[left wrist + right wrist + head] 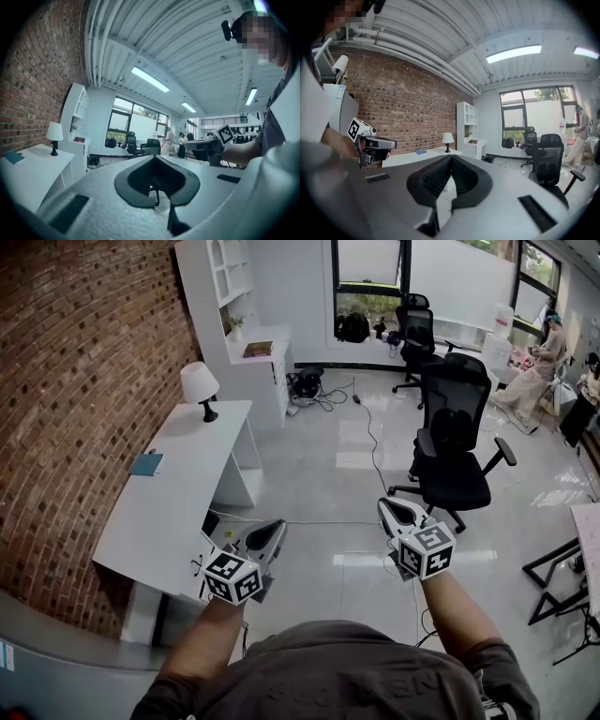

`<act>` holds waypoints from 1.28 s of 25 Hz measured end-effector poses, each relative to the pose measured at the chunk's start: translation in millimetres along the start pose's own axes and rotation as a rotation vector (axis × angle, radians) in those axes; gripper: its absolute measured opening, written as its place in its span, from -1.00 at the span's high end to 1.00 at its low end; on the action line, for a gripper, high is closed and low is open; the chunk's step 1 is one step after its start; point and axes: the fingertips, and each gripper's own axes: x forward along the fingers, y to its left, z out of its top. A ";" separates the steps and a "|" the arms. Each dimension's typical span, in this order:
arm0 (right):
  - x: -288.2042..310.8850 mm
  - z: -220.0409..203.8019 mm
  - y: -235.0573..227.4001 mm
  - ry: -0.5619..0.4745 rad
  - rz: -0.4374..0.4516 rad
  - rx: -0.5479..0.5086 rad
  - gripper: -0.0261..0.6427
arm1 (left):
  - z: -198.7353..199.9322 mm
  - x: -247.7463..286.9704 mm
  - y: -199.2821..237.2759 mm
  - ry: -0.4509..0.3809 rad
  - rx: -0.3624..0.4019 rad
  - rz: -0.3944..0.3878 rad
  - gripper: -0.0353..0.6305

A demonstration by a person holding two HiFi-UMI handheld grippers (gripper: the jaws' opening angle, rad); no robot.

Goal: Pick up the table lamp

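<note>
Starting with the biggest thing in sight, what bounds the room?

— A red brick wall (84,352) along the left side, and a glossy pale floor (328,484) running up to the windows at the far end.

And the furniture?

— A long white desk (178,493) stands against the brick. Past its far end is a tall white shelf unit (234,315). Out on the open floor, well apart from the desk, is a black office chair (455,442).

Where is the table lamp?

— The table lamp (200,387) stands upright at the far end of the desk, close to the wall, with a white shade on a dark stem and base. The left gripper view shows it at the left edge (55,136), and the right gripper view shows it small and distant, just above the jaws (447,139). Neither gripper is anywhere near it.

What about the grippers themselves?

— The left gripper (272,529) is held out in front of the person, just off the near corner of the desk. Its jaws are pressed together at the tips with nothing between them. The right gripper (389,509) is beside it over bare floor, its jaws likewise closed tip to tip and empty. Each one shows up in the other's view, marker cube facing the camera.

Anything smaller?

— A blue notebook (146,463) lies flat on the desk by the wall, between the lamp and the near end.
</note>
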 end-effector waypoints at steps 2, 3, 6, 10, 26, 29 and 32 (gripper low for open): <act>6.1 -1.5 -4.3 0.005 0.002 0.007 0.94 | 0.8 4.9 3.6 0.003 0.000 0.001 0.88; 10.2 -2.2 -5.9 0.008 0.004 0.008 0.94 | 1.3 7.5 7.2 0.003 0.000 0.001 0.88; 28.1 -3.6 -10.8 0.017 0.005 0.007 0.94 | 0.3 16.8 24.0 0.001 -0.008 -0.001 0.88; 70.9 -5.7 -14.2 0.030 -0.010 0.010 0.94 | -6.9 31.2 66.5 0.009 -0.020 -0.024 0.88; 376.8 54.2 -40.8 -0.004 -0.087 0.026 0.94 | 41.3 146.0 374.8 0.025 0.007 -0.184 0.88; 420.8 63.6 -47.1 -0.001 -0.086 0.023 0.94 | 48.6 158.8 416.1 0.026 -0.001 -0.187 0.88; 454.7 66.0 -58.6 0.004 -0.086 0.033 0.94 | 49.7 172.3 448.7 0.030 -0.013 -0.183 0.88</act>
